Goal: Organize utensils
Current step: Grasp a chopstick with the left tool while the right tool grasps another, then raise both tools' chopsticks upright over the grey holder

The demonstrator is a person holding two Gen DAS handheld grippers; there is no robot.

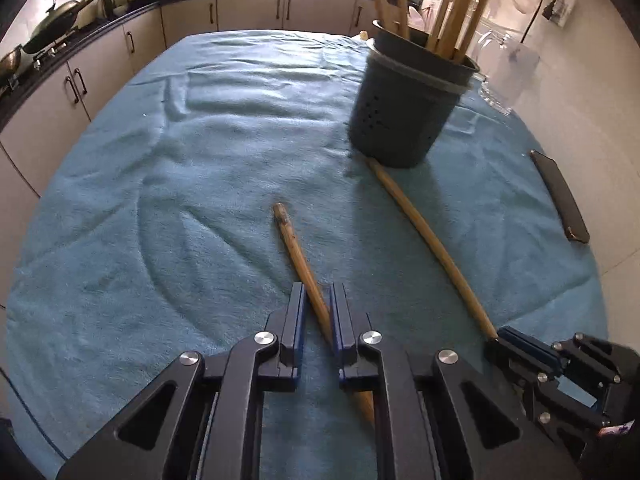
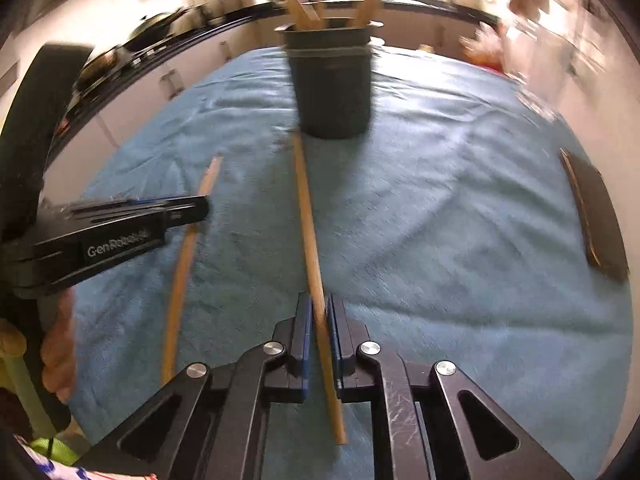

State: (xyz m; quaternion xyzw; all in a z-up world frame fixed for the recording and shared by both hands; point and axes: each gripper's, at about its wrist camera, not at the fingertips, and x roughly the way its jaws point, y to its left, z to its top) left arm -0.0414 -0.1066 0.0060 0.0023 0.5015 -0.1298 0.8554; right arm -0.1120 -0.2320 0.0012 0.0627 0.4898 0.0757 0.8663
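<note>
Two wooden chopsticks lie on a blue cloth (image 1: pixel 180 200). My left gripper (image 1: pixel 318 300) is shut on the shorter chopstick (image 1: pixel 292 240), which crosses slantwise between its pads. My right gripper (image 2: pixel 320 312) is shut on the longer chopstick (image 2: pixel 306 208), whose far end reaches the foot of a dark utensil holder (image 2: pixel 332 88). The holder (image 1: pixel 400 112) stands upright with several wooden utensils in it. In the left wrist view the right gripper (image 1: pixel 500 338) shows at the lower right, at the near end of the longer chopstick (image 1: pixel 424 232). In the blurred right wrist view the left gripper (image 2: pixel 204 208) sits over the shorter chopstick (image 2: pixel 182 264).
A dark phone (image 1: pixel 560 196) lies near the cloth's right edge. A clear glass jug (image 1: pixel 500 76) stands behind the holder by the wall. Kitchen cabinets and a counter with pots (image 1: pixel 60 24) run along the left and back. A person's hand (image 2: pixel 60 344) holds the left gripper.
</note>
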